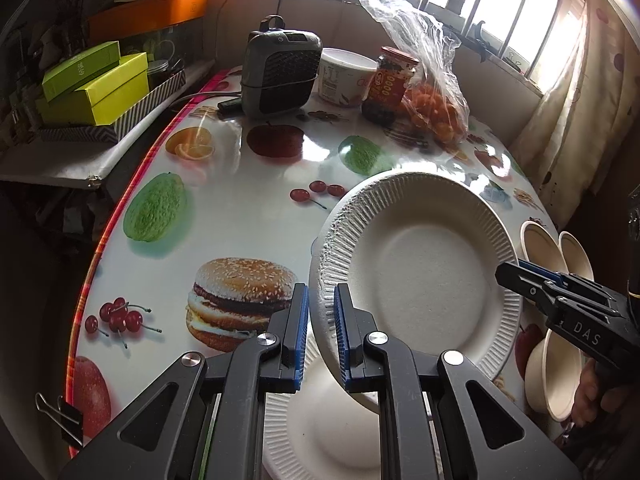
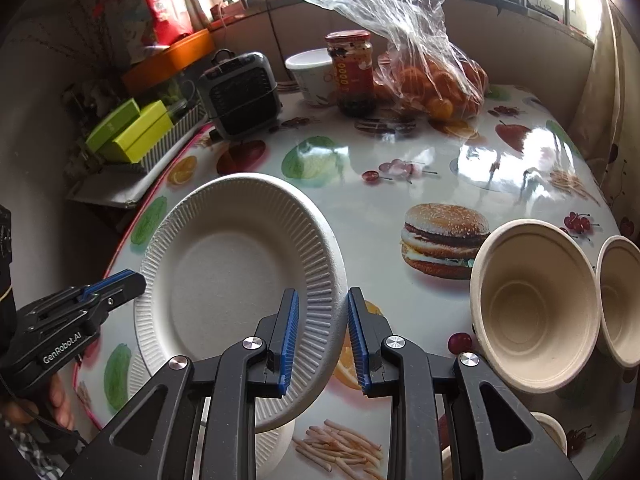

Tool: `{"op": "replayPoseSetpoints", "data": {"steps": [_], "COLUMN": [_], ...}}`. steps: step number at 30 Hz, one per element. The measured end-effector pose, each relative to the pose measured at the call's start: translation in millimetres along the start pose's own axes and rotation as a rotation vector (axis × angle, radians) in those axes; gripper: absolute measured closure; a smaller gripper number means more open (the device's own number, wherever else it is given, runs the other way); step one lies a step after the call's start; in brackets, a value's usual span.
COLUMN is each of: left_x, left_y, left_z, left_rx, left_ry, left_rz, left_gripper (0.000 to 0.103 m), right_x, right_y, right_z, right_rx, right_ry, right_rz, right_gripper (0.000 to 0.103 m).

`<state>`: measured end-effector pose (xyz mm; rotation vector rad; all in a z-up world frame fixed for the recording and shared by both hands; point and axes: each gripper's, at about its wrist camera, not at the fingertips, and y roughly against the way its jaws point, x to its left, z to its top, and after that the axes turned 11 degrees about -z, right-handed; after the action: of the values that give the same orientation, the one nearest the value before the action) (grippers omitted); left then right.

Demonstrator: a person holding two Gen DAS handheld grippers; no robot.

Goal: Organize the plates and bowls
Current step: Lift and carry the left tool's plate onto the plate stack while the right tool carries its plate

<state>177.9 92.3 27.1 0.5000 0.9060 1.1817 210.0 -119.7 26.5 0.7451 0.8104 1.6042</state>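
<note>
We're holding a plate point(image 1: 424, 268) w/ both grippers.
Left gripper point(image 1: 321, 322) and right gripper point(image 2: 322, 330) nearly closed on its rim; second plate point(image 1: 324, 436) lower centre, bowls point(image 2: 536, 304) at right still unstacked.

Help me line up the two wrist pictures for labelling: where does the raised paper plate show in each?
Left wrist: the raised paper plate sits right of centre, its rim between the left gripper fingers.
Right wrist: left of centre, rim between the right gripper fingers.
Shared landmark: red-lidded jar.
</note>
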Motion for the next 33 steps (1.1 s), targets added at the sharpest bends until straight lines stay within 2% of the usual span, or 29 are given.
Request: {"op": "replayPoseSetpoints", "data": {"steps": [20, 33], "left_x": [19.1, 25.4], "left_y": [11.1, 13.6], "left_z": [-47.7, -65.1], "left_rx": [0.032, 0.049], "left_ry": [0.041, 0.066], "left_rz": [0.027, 0.030], "left_gripper": [0.089, 0.089], "right_x": [21.3, 28.9], "right_y": [-4.7, -6.7], "right_z": [-43.6, -59.2], "right_rx": [0.059, 0.086], "right_ry": [0.019, 0.026], "right_rz": [0.041, 0.046], "right_gripper": [0.079, 0.079]}}
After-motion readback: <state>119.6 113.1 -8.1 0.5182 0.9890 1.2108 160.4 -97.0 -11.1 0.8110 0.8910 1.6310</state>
